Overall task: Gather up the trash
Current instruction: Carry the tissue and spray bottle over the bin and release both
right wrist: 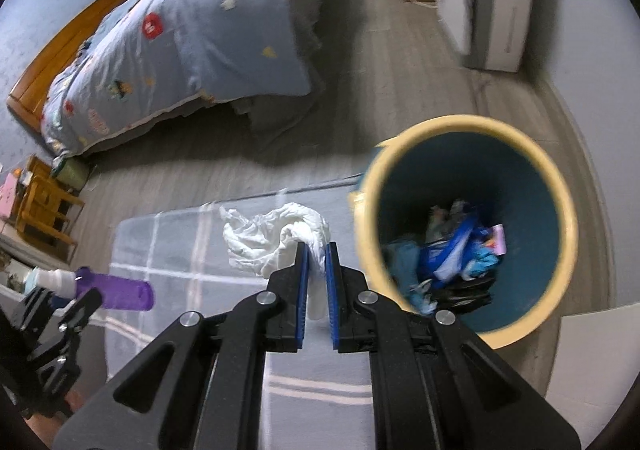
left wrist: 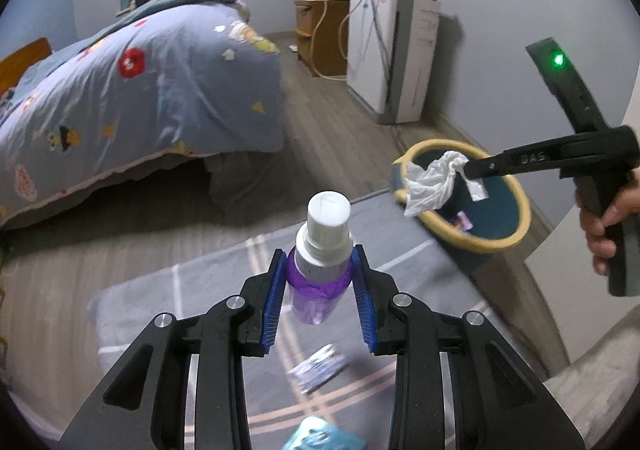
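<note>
The crumpled tissue (right wrist: 276,238), pinched tight in the right gripper (right wrist: 317,254), hangs just short of the bin (right wrist: 568,218), so an early release could drop it on the grey rug (right wrist: 168,250), while the left gripper (left wrist: 320,270) clamps a purple bottle (left wrist: 320,286) above that rug near the bed (left wrist: 140,82).

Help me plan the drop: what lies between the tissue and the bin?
Nothing. In the right wrist view the white tissue, pinched in the right hand-held gripper, hangs beside the bin with only grey rug beneath.
</note>
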Demonstrator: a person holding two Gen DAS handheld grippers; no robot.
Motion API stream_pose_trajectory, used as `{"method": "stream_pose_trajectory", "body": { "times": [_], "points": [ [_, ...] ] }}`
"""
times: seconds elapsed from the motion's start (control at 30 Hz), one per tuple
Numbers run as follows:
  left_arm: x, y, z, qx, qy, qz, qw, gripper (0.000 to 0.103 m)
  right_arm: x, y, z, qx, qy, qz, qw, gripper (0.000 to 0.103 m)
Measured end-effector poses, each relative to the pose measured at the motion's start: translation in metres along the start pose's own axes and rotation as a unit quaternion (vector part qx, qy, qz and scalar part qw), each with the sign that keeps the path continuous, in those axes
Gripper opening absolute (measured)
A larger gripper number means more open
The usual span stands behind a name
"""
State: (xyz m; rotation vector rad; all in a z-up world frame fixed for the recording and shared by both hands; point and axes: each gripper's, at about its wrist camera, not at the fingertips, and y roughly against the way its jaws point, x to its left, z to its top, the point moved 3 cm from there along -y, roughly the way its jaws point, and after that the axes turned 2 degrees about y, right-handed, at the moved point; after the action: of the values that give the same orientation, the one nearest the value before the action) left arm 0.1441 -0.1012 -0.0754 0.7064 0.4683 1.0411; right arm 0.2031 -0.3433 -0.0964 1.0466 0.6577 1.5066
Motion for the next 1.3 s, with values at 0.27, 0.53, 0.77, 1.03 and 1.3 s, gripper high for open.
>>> {"method": "stream_pose_trajectory", "body": {
  "times": [0.27, 0.53, 0.77, 1.03, 1.3],
  "points": [
    [-0.059, -0.026, 0.028, 0.001, -0.051, -0.021, 0.9985, 0.034, -0.068, 0.009, 0.010, -0.017, -0.054, -0.021, 0.998, 0.008],
    [-0.121, -0.069, 0.050, 0.020, -0.088, -0.059, 0.9941, 0.034, -0.125, 0.002, 0.011, -0.012, -0.104, -0.054, 0.993, 0.008],
    [-0.157, -0.107, 0.060, 0.048, -0.108, -0.084, 0.9894, 0.034, -0.170, -0.018, -0.003, 0.016, -0.161, -0.066, 0.985, 0.008],
    [-0.182, -0.143, 0.064, 0.065, -0.119, -0.089, 0.9867, 0.034, -0.185, -0.029, -0.009, 0.029, -0.179, -0.074, 0.981, 0.009],
    [-0.193, -0.177, 0.053, 0.096, -0.129, -0.089, 0.9830, 0.034, -0.194, -0.040, -0.014, 0.041, -0.192, -0.074, 0.978, 0.009]
  ]
}}
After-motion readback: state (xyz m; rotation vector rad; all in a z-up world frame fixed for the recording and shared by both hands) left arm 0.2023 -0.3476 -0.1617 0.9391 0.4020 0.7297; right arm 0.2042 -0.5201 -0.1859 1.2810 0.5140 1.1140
